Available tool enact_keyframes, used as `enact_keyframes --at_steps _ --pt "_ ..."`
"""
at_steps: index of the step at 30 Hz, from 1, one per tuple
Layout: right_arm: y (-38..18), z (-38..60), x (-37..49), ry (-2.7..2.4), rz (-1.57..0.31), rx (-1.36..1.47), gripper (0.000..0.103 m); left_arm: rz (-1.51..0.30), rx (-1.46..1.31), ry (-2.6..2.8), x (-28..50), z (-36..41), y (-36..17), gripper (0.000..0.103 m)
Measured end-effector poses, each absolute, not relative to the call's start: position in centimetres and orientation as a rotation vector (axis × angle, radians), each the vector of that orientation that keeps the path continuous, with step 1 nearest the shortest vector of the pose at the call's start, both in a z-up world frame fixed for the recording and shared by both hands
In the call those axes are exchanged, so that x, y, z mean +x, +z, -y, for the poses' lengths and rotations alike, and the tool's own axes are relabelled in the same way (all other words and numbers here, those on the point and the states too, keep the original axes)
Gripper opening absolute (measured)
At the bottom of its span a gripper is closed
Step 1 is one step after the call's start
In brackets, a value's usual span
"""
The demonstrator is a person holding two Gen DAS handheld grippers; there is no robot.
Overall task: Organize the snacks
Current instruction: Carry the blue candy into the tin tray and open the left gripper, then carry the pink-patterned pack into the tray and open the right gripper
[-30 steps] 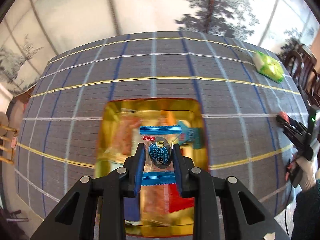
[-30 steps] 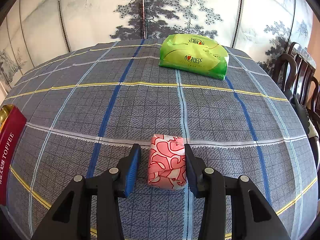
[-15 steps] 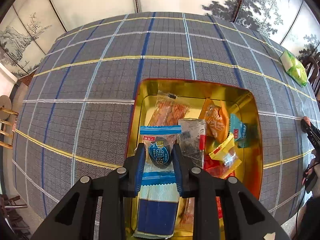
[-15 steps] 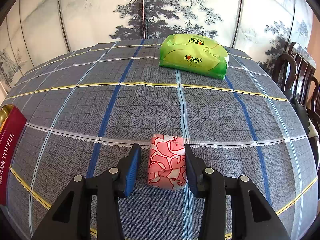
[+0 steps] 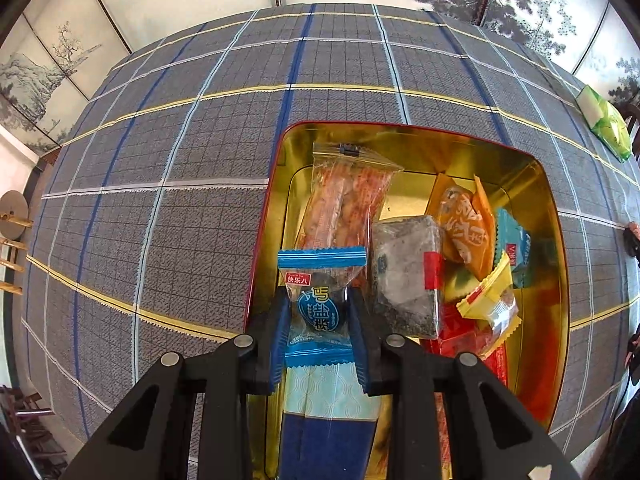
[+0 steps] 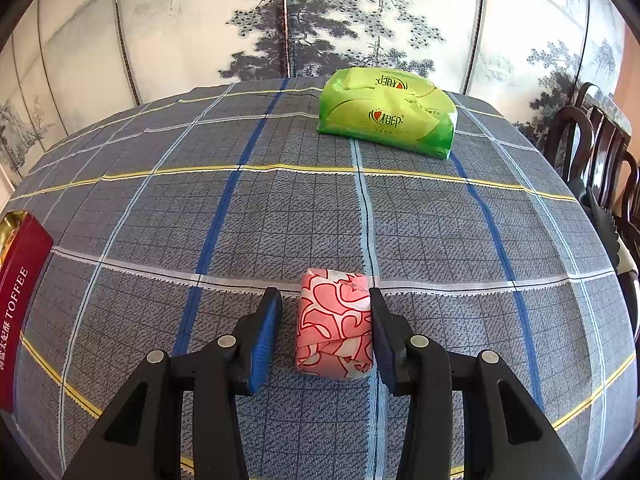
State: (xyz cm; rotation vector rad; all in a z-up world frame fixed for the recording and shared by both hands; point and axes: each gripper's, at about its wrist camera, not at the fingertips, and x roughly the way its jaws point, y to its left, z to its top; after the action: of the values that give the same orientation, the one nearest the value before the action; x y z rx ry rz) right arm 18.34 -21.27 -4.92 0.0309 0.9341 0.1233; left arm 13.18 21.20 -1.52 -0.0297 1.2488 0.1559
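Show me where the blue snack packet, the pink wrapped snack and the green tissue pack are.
blue snack packet (image 5: pixel 321 312), left wrist view, on its round dark label.
pink wrapped snack (image 6: pixel 335 324), right wrist view, middle of its top face.
green tissue pack (image 6: pixel 386 114), right wrist view, middle of its front face.

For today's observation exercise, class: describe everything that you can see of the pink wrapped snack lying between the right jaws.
The pink wrapped snack is a small blocky parcel in glossy pale-pink paper with red swirling outlines, its folds showing on top and at the near end. It lies flat on the checked tablecloth, across a white stripe. The right gripper straddles it: the jaw on the picture's right seems to touch its side, while a gap remains to the blue-padded other jaw, so it is not clamped.
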Motion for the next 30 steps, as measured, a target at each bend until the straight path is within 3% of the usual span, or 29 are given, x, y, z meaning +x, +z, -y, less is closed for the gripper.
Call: enact_keyframes --at_steps 2,8,12,16,27,30 --pt "-5.0 20.8 18.4 0.146 -0.944 0.012 0.057 -1.25 -0.029 0.155 13.2 -21.2 -1.6 0.027" --pt "-4.9 21.9 18.3 0.122 -0.949 0.103 0.058 -1.229 -0.022 0.14 12.5 -20.8 -0.6 0.035" --pt "-4.8 22.0 17.9 0.083 -0.952 0.075 0.045 -1.195 0.007 0.149 11.9 -20.3 0.5 0.045" --pt "-4.8 22.0 18.0 0.054 -0.96 0.058 0.036 -1.166 0.018 0.149 11.1 -20.0 1.4 0.049" --pt "-4.5 21.1 17.6 0.016 -0.982 0.04 0.032 -1.115 0.006 0.132 8.7 -19.7 2.7 0.07" --pt "-4.4 20.7 17.2 0.017 -0.992 0.047 0.032 -1.123 -0.013 0.134 8.0 -19.9 2.5 0.071"
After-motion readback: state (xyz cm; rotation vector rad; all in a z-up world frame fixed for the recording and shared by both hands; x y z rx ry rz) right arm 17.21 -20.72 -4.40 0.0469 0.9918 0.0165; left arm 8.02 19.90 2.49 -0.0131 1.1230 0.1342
